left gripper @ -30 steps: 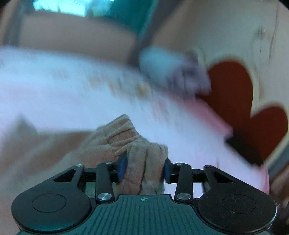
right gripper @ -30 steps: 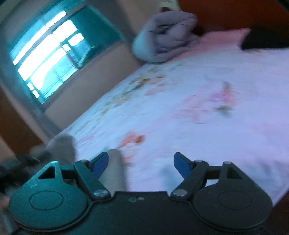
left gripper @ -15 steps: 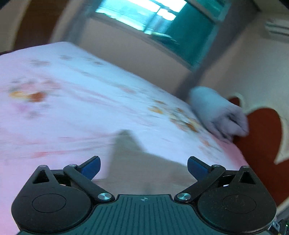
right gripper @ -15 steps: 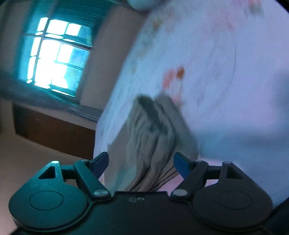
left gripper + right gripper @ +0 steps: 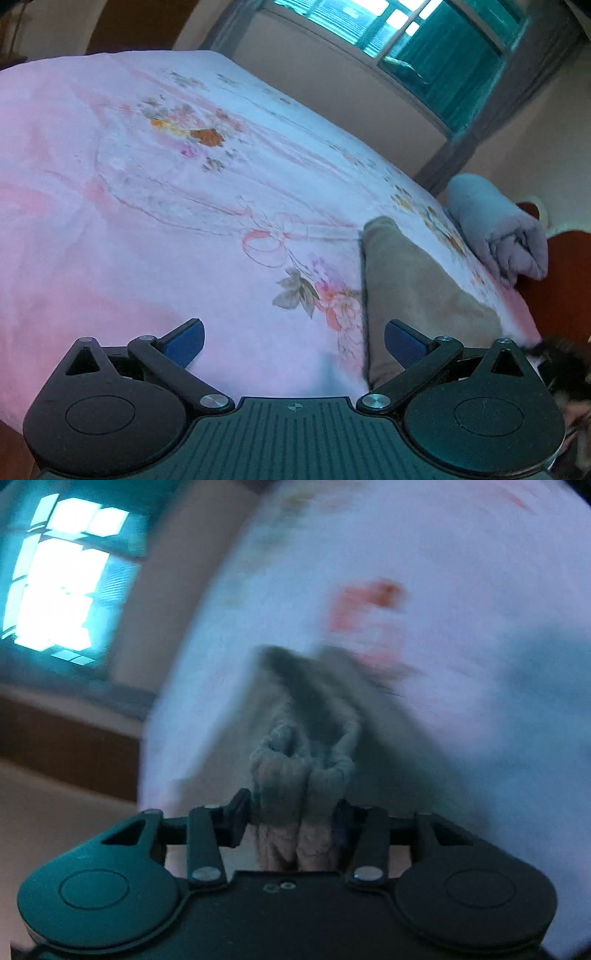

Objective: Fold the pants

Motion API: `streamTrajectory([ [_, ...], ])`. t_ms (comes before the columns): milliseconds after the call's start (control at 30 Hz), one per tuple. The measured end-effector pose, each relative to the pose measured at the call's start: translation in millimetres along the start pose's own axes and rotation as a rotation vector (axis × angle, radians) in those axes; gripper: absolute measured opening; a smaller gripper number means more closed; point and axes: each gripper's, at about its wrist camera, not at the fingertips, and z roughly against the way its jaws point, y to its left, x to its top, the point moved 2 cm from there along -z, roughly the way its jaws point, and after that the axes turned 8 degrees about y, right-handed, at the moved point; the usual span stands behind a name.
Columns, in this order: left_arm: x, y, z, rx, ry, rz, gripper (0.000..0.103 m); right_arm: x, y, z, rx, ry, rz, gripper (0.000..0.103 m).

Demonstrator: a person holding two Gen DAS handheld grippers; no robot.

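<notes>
The tan pants (image 5: 417, 291) lie folded on the pink floral bedsheet (image 5: 155, 206), right of centre in the left wrist view. My left gripper (image 5: 293, 341) is open above the sheet; only the pants' near edge reaches its right pad, with nothing between the pads. In the blurred right wrist view my right gripper (image 5: 293, 814) is closing, and its pads pinch a bunched ribbed end of the pants (image 5: 301, 779). The remaining cloth (image 5: 317, 686) trails away over the bed.
A rolled grey blanket (image 5: 498, 229) lies at the bed's far right by a red-brown headboard (image 5: 565, 280). A window (image 5: 436, 40) and a beige wall stand behind the bed. A dark fuzzy thing (image 5: 561, 365) shows at the left view's right edge.
My left gripper let go of the pants, opened wide and swung left over the sheet. My right gripper moved onto the pants' bunched end and closed on it.
</notes>
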Motion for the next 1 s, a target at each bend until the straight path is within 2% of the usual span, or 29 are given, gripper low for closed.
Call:
streamTrajectory([
  [133, 6, -6, -7, -0.021, -0.007, -0.004, 0.103, -12, 47, 38, 0.206, -0.126, 0.141, 0.029],
  [200, 10, -10, -6, -0.027, -0.016, -0.005, 0.103, -21, 41, 56, 0.259, -0.196, 0.163, 0.029],
  [233, 13, -11, -7, -0.027, -0.017, -0.006, 0.103, -25, 29, 59, 0.242, -0.227, 0.162, 0.029],
  [267, 14, -11, -9, -0.028, -0.014, -0.004, 0.103, -26, 4, 52, 0.172, -0.239, 0.123, 0.029],
  [300, 16, -13, -11, -0.03, -0.01, -0.003, 0.103, -24, -25, 38, 0.086, -0.197, 0.012, 0.029],
  [333, 18, -15, -15, -0.029, -0.005, -0.006, 0.103, -21, -55, 21, 0.015, -0.112, -0.124, 0.029],
  [367, 20, -17, -17, -0.026, -0.003, -0.012, 0.103, -22, -75, 14, 0.023, -0.08, -0.188, 0.028],
  [400, 21, -20, -19, -0.024, -0.003, -0.019, 0.103, -23, -79, 18, 0.066, -0.107, -0.167, 0.029],
  [500, 25, -28, -28, -0.005, -0.005, -0.027, 0.103, -22, -67, 21, 0.034, -0.094, -0.102, 0.033],
  [633, 31, -46, -43, 0.021, -0.01, -0.047, 0.103, -13, -70, 19, 0.046, -0.072, -0.127, 0.033],
  [700, 32, -54, -51, 0.05, -0.001, -0.063, 0.103, -9, -62, 17, 0.043, -0.081, -0.083, 0.033],
  [733, 32, -57, -56, 0.055, 0.012, -0.062, 0.103, -9, -56, 19, 0.052, -0.084, -0.046, 0.033],
  [833, 29, -62, -62, 0.037, 0.022, -0.062, 0.103, -4, -55, 14, 0.102, -0.069, -0.067, 0.033],
  [900, 27, -66, -64, 0.033, 0.028, -0.076, 0.103, 1, -63, 6, 0.033, -0.044, -0.051, 0.031],
  [1000, 26, -69, -64, 0.035, 0.031, -0.081, 0.103, 3, -62, 9, 0.046, -0.028, -0.053, 0.032],
])
